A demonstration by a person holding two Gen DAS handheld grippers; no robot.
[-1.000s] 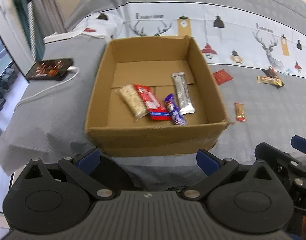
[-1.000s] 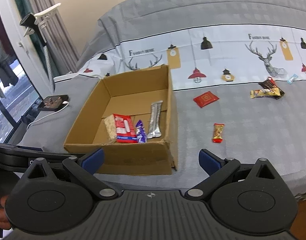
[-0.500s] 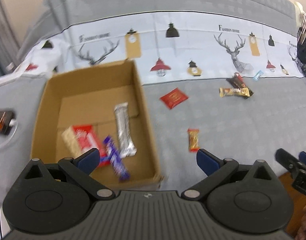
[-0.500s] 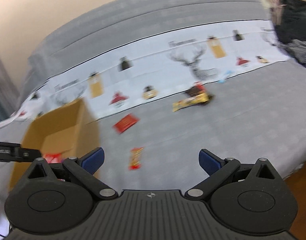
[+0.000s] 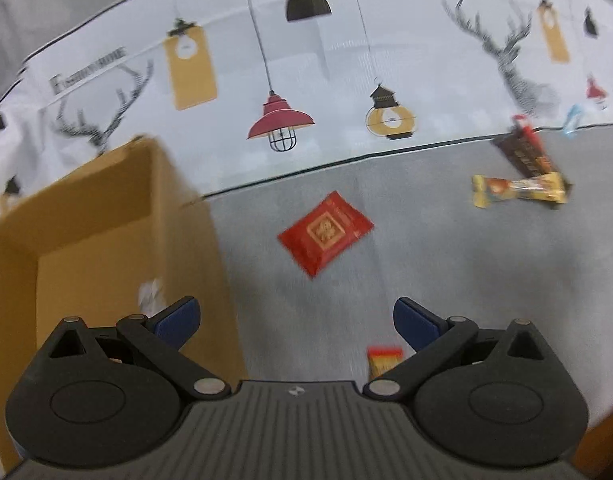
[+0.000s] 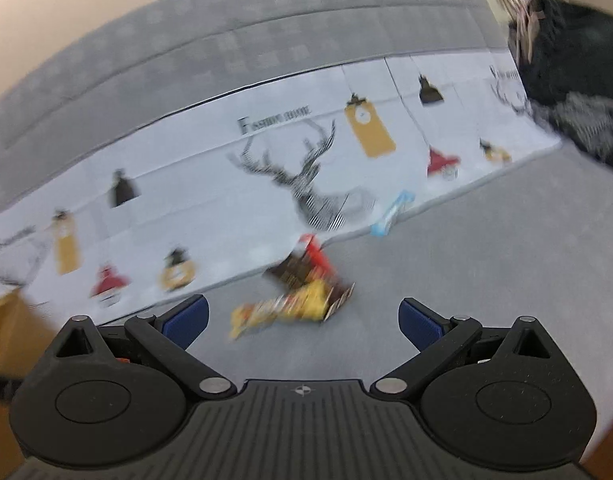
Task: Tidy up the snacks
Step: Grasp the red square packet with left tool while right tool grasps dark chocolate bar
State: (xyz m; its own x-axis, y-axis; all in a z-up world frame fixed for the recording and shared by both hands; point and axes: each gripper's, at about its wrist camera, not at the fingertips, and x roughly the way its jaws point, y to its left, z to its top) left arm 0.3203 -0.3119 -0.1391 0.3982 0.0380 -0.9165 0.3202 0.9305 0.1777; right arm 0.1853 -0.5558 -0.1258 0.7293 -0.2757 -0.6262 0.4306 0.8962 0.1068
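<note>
Grey bedspread (image 5: 446, 280) with a white band of black deer and lamp prints; tan cardboard box (image 5: 106, 220); red packet (image 5: 325, 234); yellow snack bar (image 5: 518, 191); blue fingertips (image 5: 176, 320).

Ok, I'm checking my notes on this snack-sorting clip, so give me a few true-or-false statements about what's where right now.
1. The left gripper is open and empty. True.
2. The red square packet lies inside the cardboard box. False: it lies on the grey bedspread, beside the box.
3. The yellow bar touches the dark brown bar. True.
4. The right gripper grips the yellow bar. False: it is open, holding nothing.
</note>
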